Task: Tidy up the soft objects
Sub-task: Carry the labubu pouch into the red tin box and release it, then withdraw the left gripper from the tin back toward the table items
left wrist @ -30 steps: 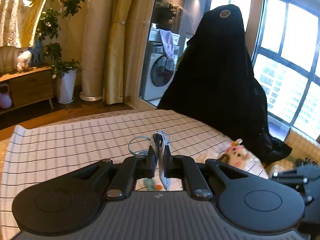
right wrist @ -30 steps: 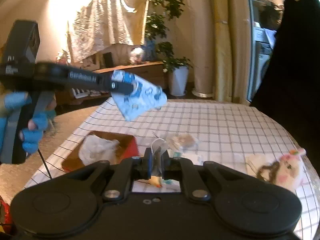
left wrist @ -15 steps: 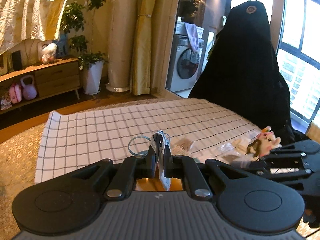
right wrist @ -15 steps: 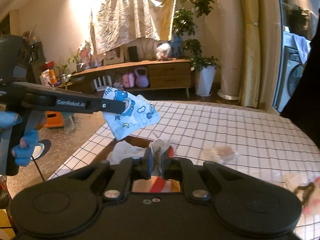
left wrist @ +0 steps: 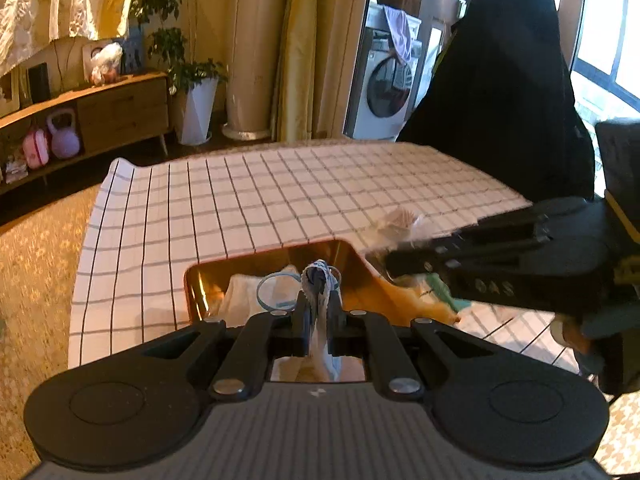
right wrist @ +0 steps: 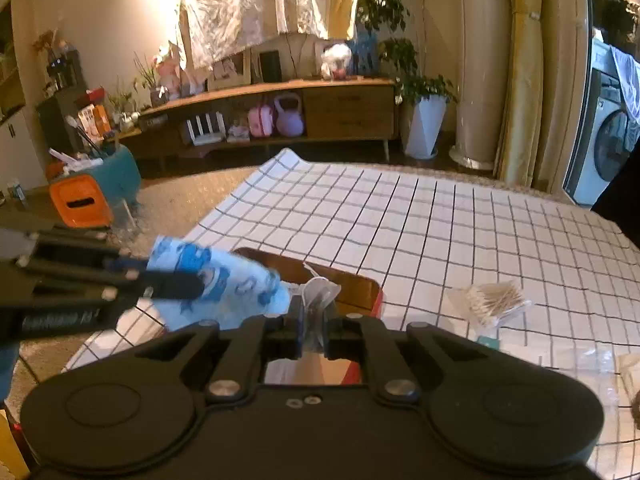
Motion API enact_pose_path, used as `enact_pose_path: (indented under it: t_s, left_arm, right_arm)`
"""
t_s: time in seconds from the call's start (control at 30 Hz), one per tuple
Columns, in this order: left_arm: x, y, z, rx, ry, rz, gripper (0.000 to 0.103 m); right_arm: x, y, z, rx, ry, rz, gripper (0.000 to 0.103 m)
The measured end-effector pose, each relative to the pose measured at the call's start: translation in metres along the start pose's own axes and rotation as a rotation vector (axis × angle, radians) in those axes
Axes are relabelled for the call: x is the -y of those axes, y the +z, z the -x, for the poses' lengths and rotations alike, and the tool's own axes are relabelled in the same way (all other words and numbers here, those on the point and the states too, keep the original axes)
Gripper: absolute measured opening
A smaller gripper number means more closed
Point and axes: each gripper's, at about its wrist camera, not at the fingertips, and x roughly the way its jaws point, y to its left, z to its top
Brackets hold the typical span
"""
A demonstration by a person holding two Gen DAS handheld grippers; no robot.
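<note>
The right gripper (right wrist: 311,322) is clamped on a clear plastic packet (right wrist: 319,294) above a brown tray (right wrist: 356,286) on the checked tablecloth (right wrist: 440,216). From the left, the left gripper (right wrist: 200,285) holds a blue printed cloth (right wrist: 224,292) over the tray's edge. A bundle of cotton swabs (right wrist: 494,300) lies on the cloth to the right.

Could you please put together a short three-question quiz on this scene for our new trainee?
1. True or false: the left gripper is shut on the blue printed face mask.
2. What does the brown tray already hold? A) a kettlebell B) a white soft item C) a plant
3. Which surface does the bundle of cotton swabs lie on?

Key:
1. True.
2. B.
3. The checked tablecloth, to the right of the tray in the right wrist view.
</note>
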Motion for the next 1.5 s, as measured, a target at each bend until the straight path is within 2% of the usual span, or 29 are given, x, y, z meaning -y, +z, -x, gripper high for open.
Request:
enact_pose_path:
  t_s: [0.43, 0.6, 1.03, 1.17, 1.23, 1.3, 1.33, 1.37, 1.5]
  left_arm:
    - [-0.007, -0.032, -0.036, -0.04, 0.049, -0.03, 0.007]
    - [-0.014, -0.037, -0.051, -0.081, 0.036, -0.008, 0.007]
    - [-0.019, -0.042, -0.063, -0.165, 0.028, 0.04, 0.008]
    - [-0.02, -0.04, -0.063, -0.173, 0.021, 0.056, 0.017]
    - [-0.018, -0.039, -0.062, -0.175, 0.017, 0.052, 0.029]
    - [-0.017, -0.039, -0.06, -0.17, 0.015, 0.046, 0.058]
    - [-0.015, -0.039, -0.058, -0.161, 0.014, 0.042, 0.063]
    - [-0.014, -0.039, -0.056, -0.153, 0.016, 0.038, 0.066]
    - [-0.011, -0.037, -0.051, -0.154, 0.018, 0.032, 0.066]
  right_arm:
    - [-0.006, -0.006, -0.06, -0.096, -0.042, 0.003, 0.009]
    - [-0.005, -0.008, -0.074, -0.112, -0.051, 0.009, 0.01]
    - [-0.006, -0.022, -0.088, -0.154, -0.043, 0.019, 0.022]
    - [-0.007, -0.026, -0.086, -0.154, -0.032, 0.018, 0.026]
    - [-0.007, -0.028, -0.084, -0.154, -0.027, 0.021, 0.028]
    - [-0.008, -0.03, -0.082, -0.156, -0.027, 0.024, 0.033]
    - [-0.008, -0.031, -0.081, -0.154, -0.026, 0.024, 0.035]
    - [-0.007, -0.031, -0.079, -0.155, -0.024, 0.022, 0.037]
    - [-0.007, -0.032, -0.071, -0.146, -0.023, 0.012, 0.045]
